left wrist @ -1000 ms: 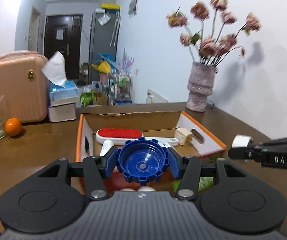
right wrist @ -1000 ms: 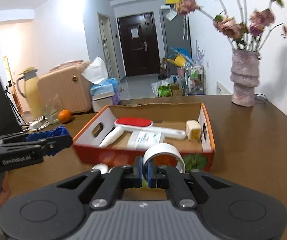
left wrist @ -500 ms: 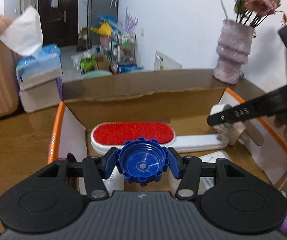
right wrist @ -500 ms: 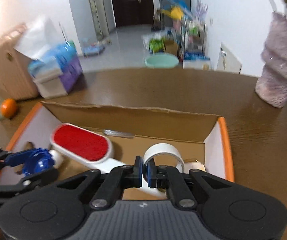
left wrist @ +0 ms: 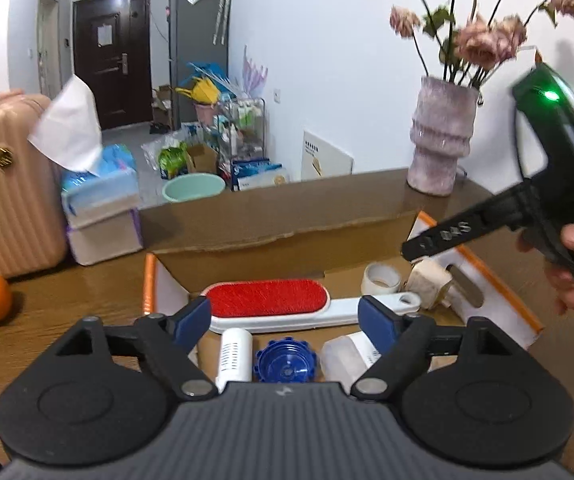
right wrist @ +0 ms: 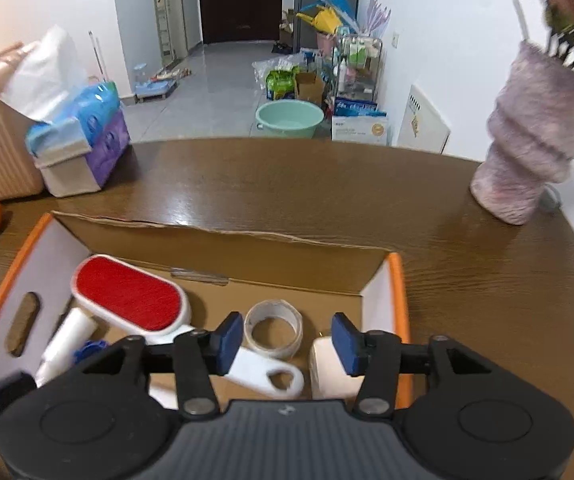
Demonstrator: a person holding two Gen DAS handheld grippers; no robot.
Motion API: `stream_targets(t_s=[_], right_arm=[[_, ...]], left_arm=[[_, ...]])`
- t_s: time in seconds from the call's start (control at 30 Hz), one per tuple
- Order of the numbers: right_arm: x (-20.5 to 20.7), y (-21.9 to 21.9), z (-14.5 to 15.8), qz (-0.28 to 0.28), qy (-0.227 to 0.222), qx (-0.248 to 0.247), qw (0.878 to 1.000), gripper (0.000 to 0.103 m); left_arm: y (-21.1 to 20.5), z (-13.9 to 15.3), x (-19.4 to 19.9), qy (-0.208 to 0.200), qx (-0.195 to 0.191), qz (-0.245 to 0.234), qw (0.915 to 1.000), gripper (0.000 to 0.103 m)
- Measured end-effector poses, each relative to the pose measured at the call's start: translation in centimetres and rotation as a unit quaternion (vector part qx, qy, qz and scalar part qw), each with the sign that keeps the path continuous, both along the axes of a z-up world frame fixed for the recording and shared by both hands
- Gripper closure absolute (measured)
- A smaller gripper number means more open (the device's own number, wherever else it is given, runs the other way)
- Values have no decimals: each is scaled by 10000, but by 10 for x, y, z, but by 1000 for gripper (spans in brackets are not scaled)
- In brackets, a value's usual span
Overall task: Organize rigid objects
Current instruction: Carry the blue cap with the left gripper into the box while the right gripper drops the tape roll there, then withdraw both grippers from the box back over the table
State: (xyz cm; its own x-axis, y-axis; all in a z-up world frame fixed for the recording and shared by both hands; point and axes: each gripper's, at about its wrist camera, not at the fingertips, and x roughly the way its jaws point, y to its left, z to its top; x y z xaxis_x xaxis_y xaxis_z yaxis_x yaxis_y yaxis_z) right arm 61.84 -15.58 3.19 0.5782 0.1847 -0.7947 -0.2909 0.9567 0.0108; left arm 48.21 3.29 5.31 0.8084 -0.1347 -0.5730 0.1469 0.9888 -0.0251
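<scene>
Lint brush (left wrist: 271,300) lies in the cardboard box (left wrist: 247,236), long axis running left to right in the left wrist view: red pad at centre, white handle reaching toward the right of the frame. In the right wrist view the same brush (right wrist: 129,298) runs diagonally, pad at left of centre, handle end with its loop at lower centre.

Blue cap (left wrist: 286,365) sits open side up on the box floor at lower centre; its lower edge is cut off by the gripper body. White cylinder (left wrist: 234,354) lies beside it, label unreadable. Tape roll (right wrist: 273,328) lies flat, ring opening up, just right of the brush handle. Pale block (right wrist: 327,364) at lower right is partly hidden behind a blue pad.

Left gripper (left wrist: 285,322): jaws spread wide, have just been opening, nothing between the pads; cap lies below them. Right gripper (right wrist: 287,340): jaws spread, have just been opening, tape roll lying free below and beyond the gap.
</scene>
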Motion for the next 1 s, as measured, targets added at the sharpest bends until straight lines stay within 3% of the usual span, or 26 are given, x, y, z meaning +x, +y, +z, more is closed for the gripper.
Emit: stream_targets(t_s=[0.27,0.47,0.53,0.77,1.0], right_arm=[[-100,-28,73,70,-931,67,9956,19],[-192,-57,96,0,-1984,461,9790,8],[-223,-65,94,-93,-2379,673,9689,0],[-314,-78,56,137,-3459,1171,9308,0],[-410,-76,-3,-42,-3655,1192,9231,0]], left_arm=[[4,57,-88,-727,66,392,9966,1],[-6,70,-172,-1583,173,766,9843,0],[-9,67,-200,-1882,109,804,9788,0],[-17,39,-280,-2185,-201,1013,9704,0],[-18,-6,-363,-2209,-167,1098,9690,0]])
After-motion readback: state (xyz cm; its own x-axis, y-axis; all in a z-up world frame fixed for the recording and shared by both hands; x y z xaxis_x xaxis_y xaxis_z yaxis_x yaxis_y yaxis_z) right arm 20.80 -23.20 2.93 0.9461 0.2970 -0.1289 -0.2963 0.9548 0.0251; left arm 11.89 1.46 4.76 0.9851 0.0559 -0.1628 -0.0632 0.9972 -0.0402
